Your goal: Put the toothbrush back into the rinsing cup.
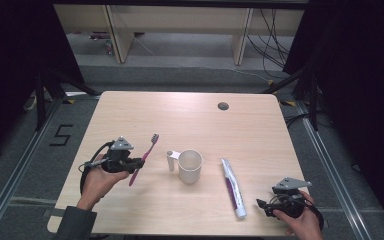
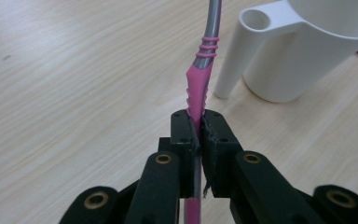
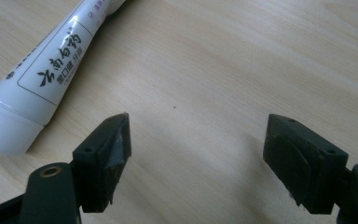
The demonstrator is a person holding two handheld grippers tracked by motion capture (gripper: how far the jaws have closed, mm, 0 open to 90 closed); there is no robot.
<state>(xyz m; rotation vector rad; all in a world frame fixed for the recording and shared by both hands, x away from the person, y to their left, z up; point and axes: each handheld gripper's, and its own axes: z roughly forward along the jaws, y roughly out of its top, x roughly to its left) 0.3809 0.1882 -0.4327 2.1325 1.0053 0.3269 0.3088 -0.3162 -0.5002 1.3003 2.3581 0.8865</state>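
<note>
The left gripper [image 1: 139, 163] has its fingers clamped on the toothbrush [image 1: 144, 158], whose long axis points toward one o'clock; the cup [image 1: 190, 166] stands at three o'clock on the desk [image 1: 260, 135]. The right gripper [image 1: 261, 205], fingers spread, sits with the toothpaste [image 1: 233, 187] at ten o'clock.

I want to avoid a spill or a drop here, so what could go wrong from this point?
The left claw is shut on the toothbrush low on its pink handle, so the long head end could swing or slip. The white cup stands close by; a swing might tip it. The right claw hangs open beside the toothpaste tube near the table's front edge, and a nudge could roll it off.
</note>
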